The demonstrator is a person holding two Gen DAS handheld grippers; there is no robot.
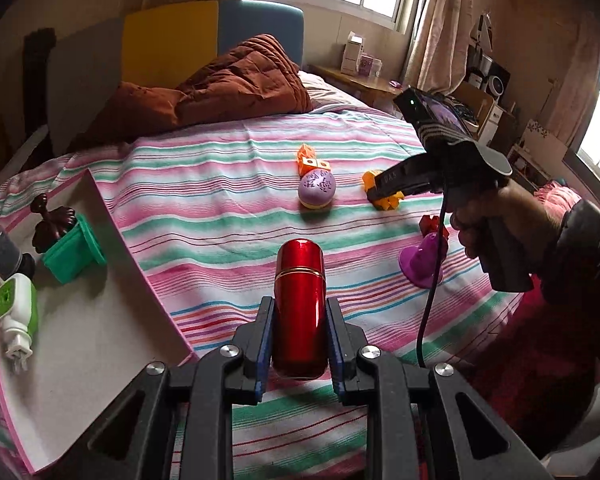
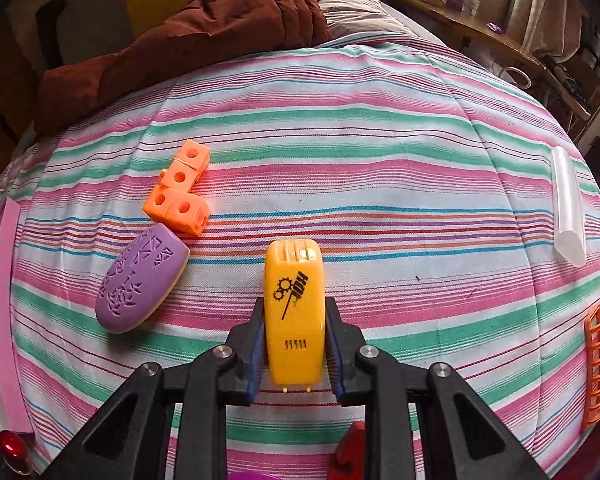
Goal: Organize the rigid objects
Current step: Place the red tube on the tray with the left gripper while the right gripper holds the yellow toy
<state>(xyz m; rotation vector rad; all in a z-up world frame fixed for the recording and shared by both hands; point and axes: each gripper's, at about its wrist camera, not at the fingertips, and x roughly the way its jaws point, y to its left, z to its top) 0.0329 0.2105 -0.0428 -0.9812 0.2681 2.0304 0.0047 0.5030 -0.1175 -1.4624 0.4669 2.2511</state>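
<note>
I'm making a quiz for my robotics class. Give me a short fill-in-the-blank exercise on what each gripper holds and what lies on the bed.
The left gripper is shut on a shiny ____ canister.
The right gripper is shut on a ____ toy with black gear marks.
The orange blocks lie touching a ____ egg-shaped case.
The green cup sits in the white ____.

Missing words: red; yellow; purple; tray

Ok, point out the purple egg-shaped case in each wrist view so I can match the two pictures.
Left wrist view: the purple egg-shaped case lies on the bed, above centre, beyond the red cylinder in the left gripper.
Right wrist view: the case lies left of centre, left of the yellow toy in the right gripper.
Shared landmark: the orange blocks, just beyond the case.
</note>
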